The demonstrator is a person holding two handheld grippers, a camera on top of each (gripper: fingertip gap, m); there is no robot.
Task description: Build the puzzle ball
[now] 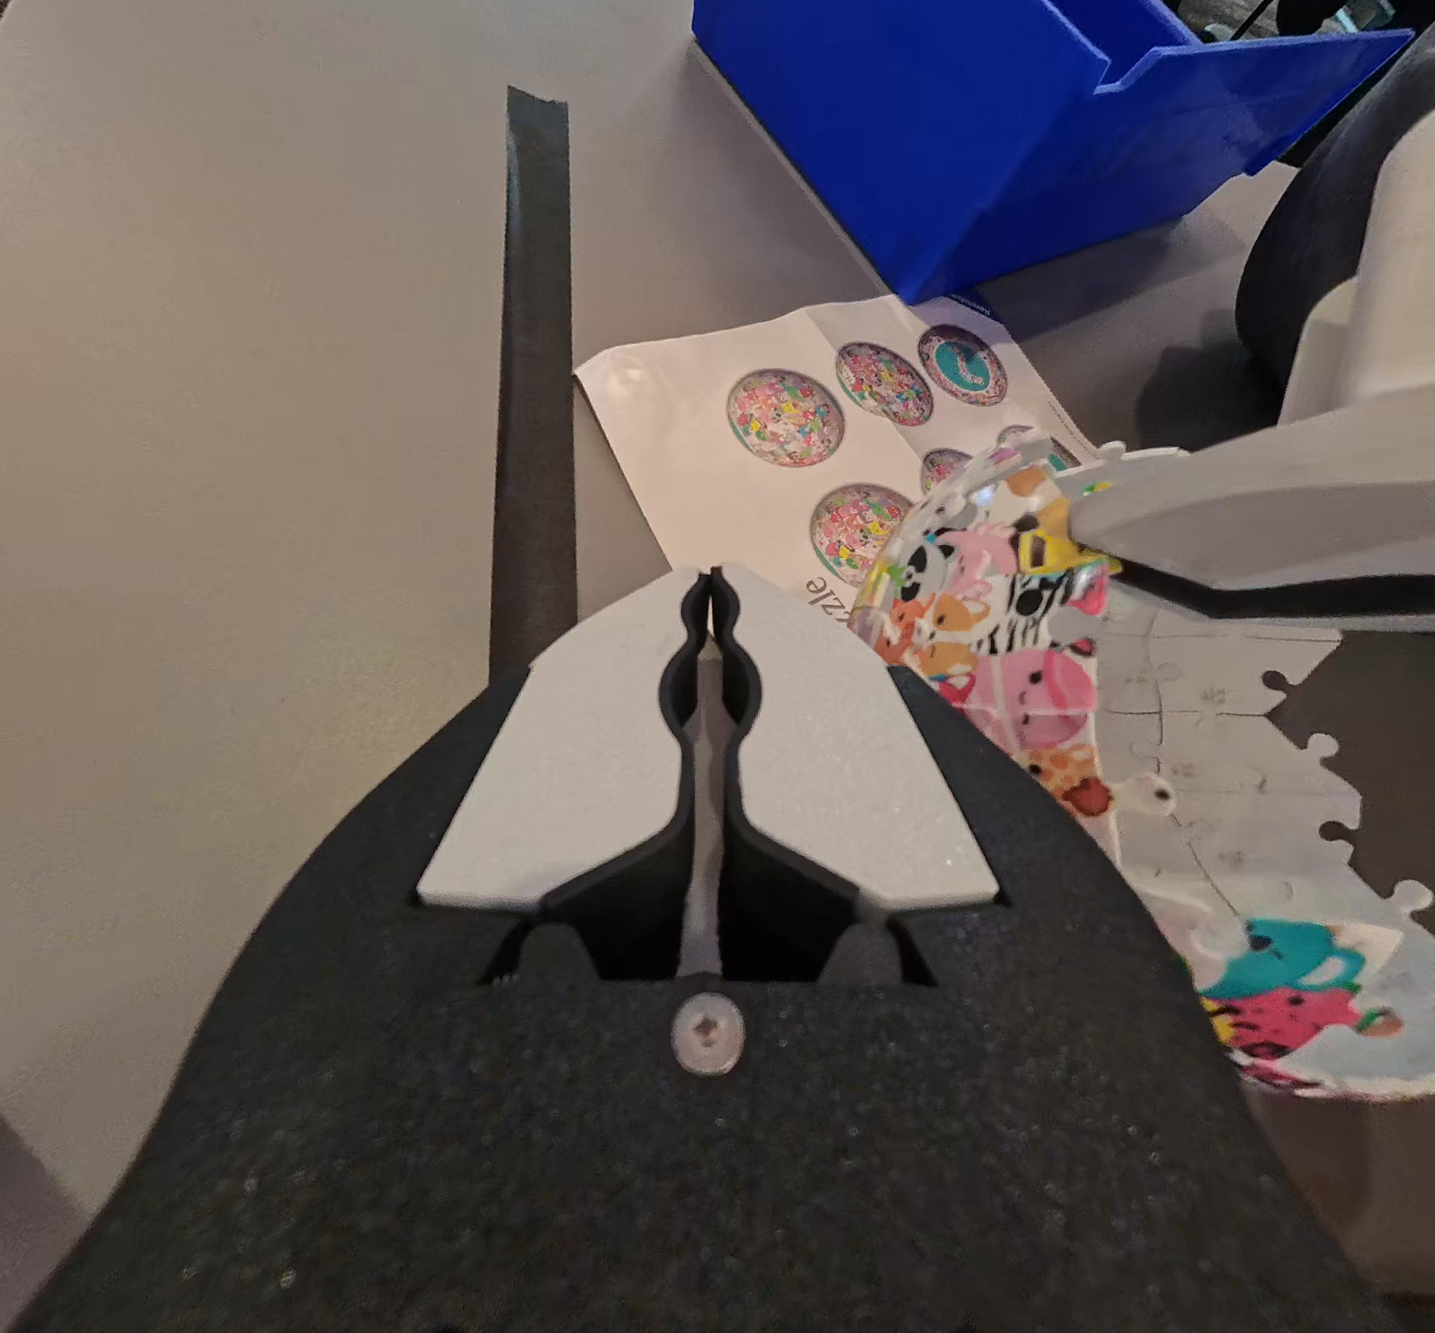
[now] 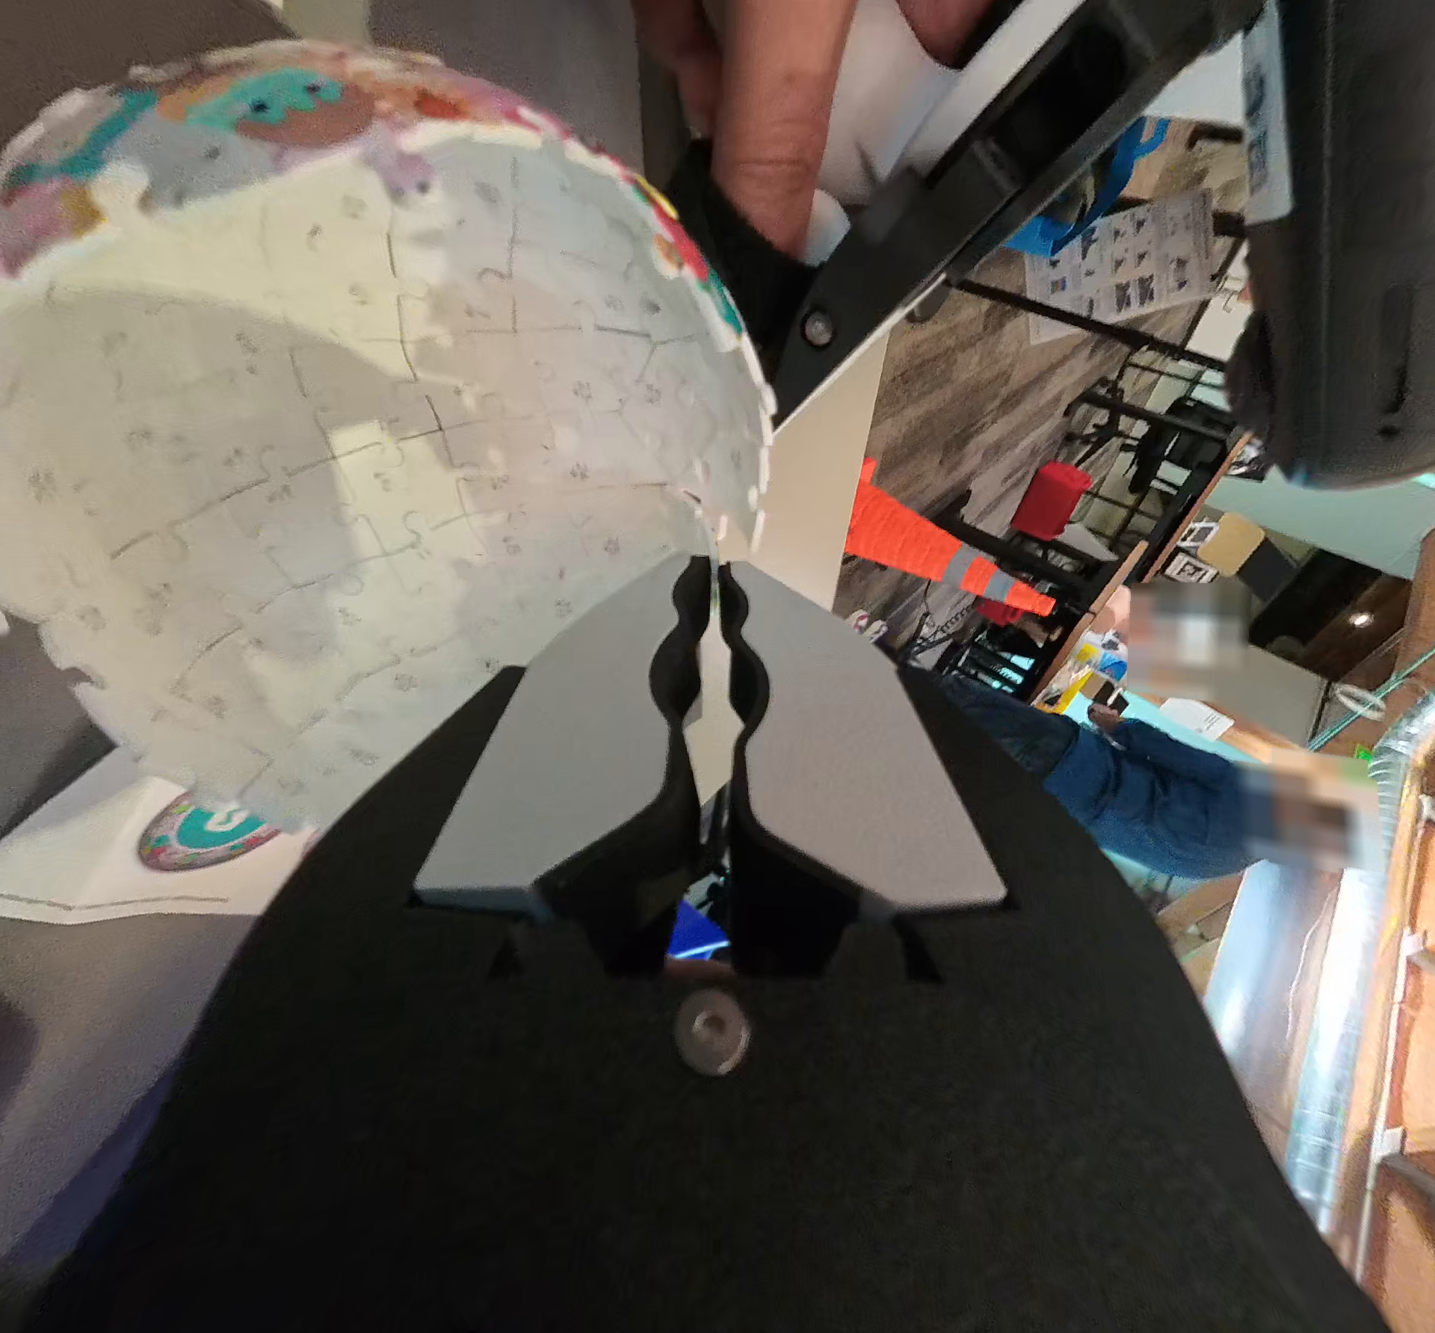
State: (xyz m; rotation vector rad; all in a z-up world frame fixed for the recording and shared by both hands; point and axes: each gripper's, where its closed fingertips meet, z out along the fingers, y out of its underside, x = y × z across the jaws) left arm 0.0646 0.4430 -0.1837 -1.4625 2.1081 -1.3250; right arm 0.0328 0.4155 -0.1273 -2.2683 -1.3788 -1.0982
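Observation:
The half-built puzzle ball (image 1: 1033, 674) is a curved shell, with colourful cartoon animals outside and white inside. It is held up at the right of the left wrist view. My right gripper (image 1: 1095, 558) is shut on its jagged rim. In the right wrist view the shell's white inside (image 2: 349, 441) fills the left, and my right gripper (image 2: 716, 567) pinches its edge. My left gripper (image 1: 710, 581) is shut with nothing between its fingers, just left of the shell above the table. A hand holds its black body (image 2: 971, 154).
A blue bin (image 1: 932, 92) stands at the back of the grey table (image 1: 233, 364). A picture instruction sheet (image 1: 699, 441) lies under the ball. A black tape strip (image 1: 536, 364) runs down the table. An orange cone (image 2: 916, 534) and a person's blue sleeve (image 2: 1149, 791) are in the background. Left tips to right tips: about 7 cm.

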